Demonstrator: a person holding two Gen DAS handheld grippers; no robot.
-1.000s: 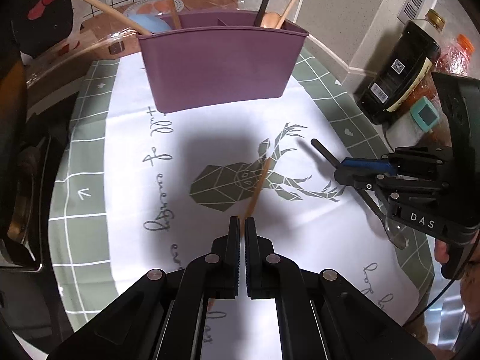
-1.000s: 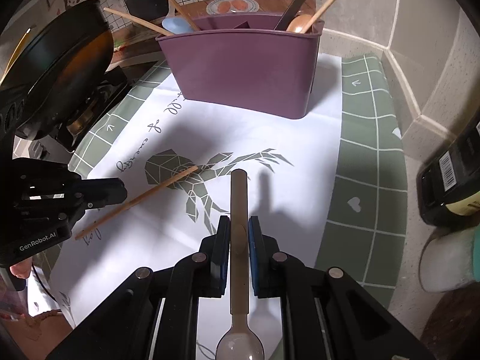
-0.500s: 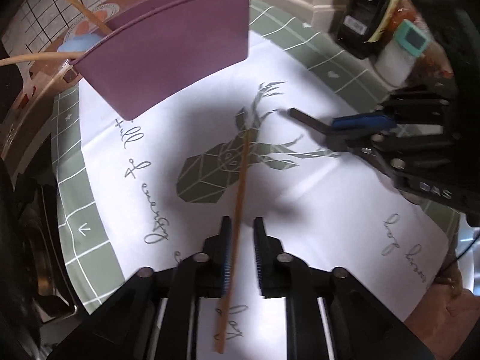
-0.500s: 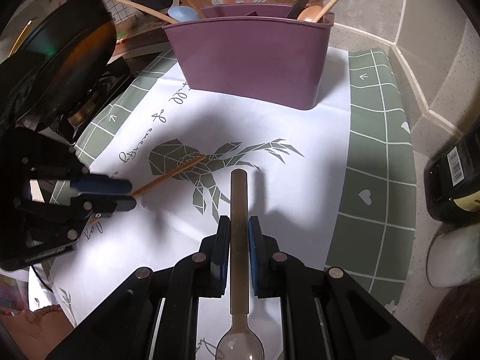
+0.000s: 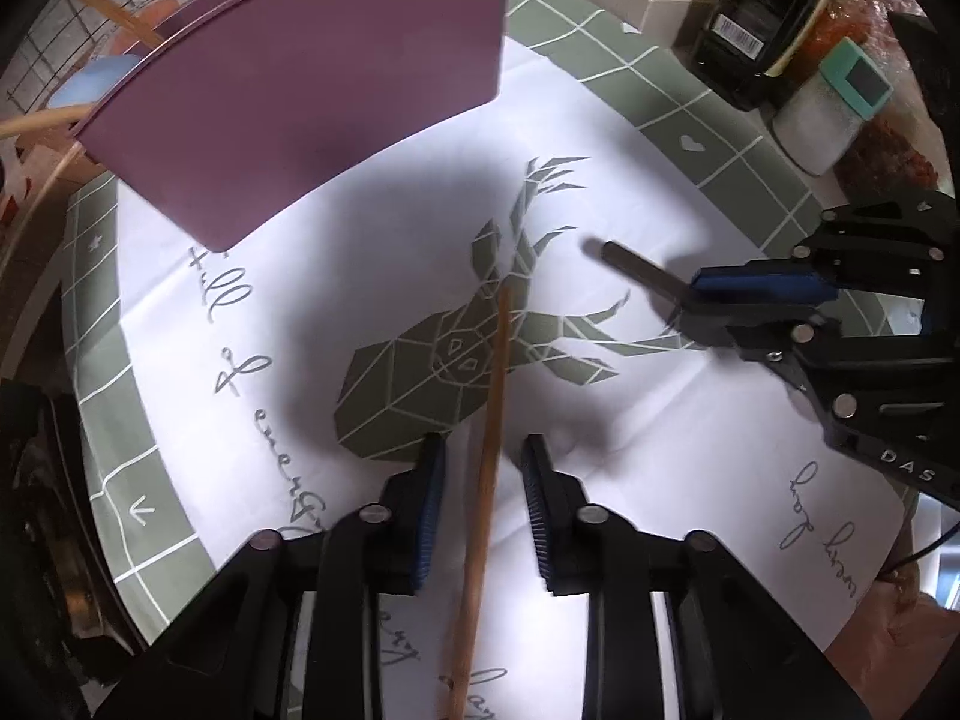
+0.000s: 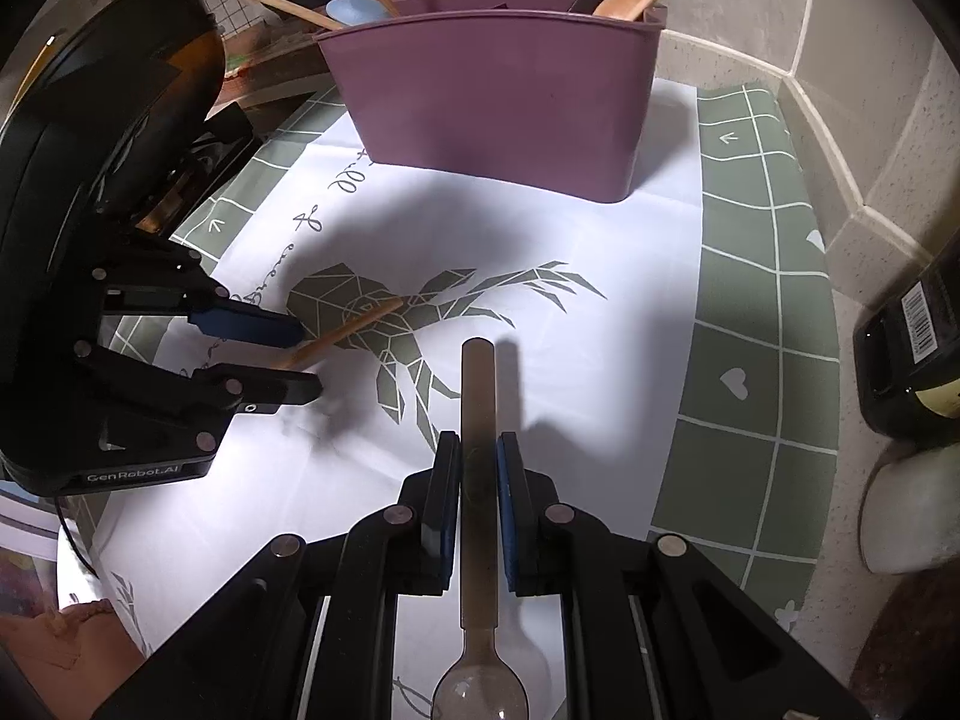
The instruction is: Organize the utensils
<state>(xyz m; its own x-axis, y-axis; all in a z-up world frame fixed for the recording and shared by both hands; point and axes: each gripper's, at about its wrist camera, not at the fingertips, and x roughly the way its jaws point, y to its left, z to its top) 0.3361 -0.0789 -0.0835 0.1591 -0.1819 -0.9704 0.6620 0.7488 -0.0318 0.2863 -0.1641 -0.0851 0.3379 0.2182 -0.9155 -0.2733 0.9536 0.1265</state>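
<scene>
A wooden chopstick [image 5: 501, 348] lies on the deer-print mat [image 5: 660, 480]. My left gripper [image 5: 485, 444] straddles it, pointing steeply down; its jaws are closing, with a gap still showing on each side of the stick. The right wrist view shows the same chopstick [image 6: 354, 330] running in between the left gripper's [image 6: 309, 360] fingers. My right gripper [image 6: 478, 441] is shut on the handle of a translucent brown spoon [image 6: 478, 396], bowl towards the camera, held above the mat. From the left, the right gripper [image 5: 684, 303] has the spoon's handle [image 5: 636, 267] sticking out. The purple utensil holder [image 6: 492, 96] stands behind.
Several wooden and plastic utensils [image 6: 624, 0] stick out of the holder. A dark bottle [image 5: 762, 18] and a white shaker with a teal lid [image 5: 828, 114] stand at the mat's right edge by the tiled wall. A person's hand [image 6: 78, 630] is at the lower left.
My left gripper went from shut behind the chopstick's end to parted jaws astride it, rolling and sinking towards the mat. The right gripper held still with the spoon.
</scene>
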